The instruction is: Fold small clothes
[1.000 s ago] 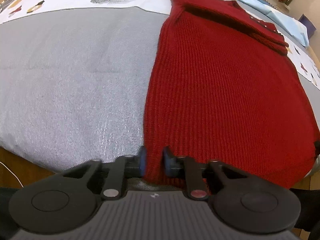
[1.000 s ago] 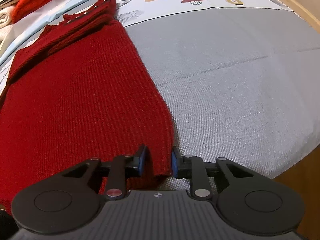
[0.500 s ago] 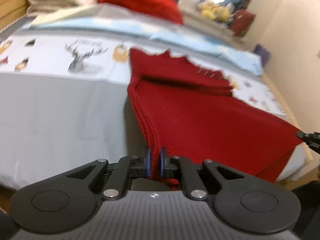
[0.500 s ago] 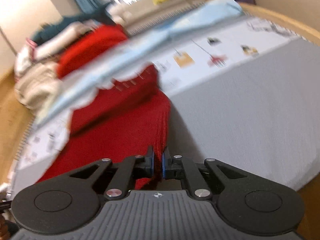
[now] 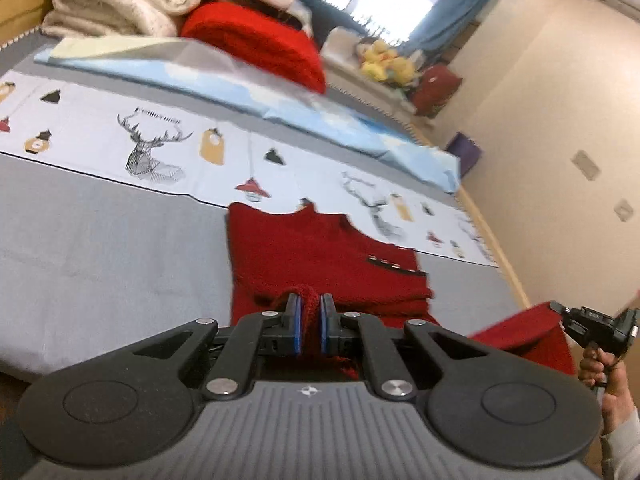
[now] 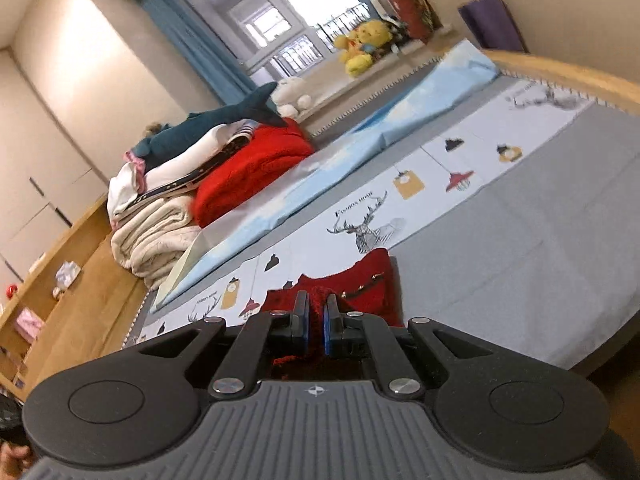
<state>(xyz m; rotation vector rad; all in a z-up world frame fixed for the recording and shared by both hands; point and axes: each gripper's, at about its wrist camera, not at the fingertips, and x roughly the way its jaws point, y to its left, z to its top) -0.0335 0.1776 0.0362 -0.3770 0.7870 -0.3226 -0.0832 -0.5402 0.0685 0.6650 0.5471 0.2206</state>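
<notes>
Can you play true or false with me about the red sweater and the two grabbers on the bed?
1. The left gripper pinches the red sweater. True.
2. The right gripper is open and holds nothing. False: it is shut on the sweater too.
3. The sweater lies on a green blanket. False: it lies on a grey bed cover.
4. A deer drawing is printed on the white strip beyond the sweater. True.
5. A yellow plush toy sits by the window. True.
</notes>
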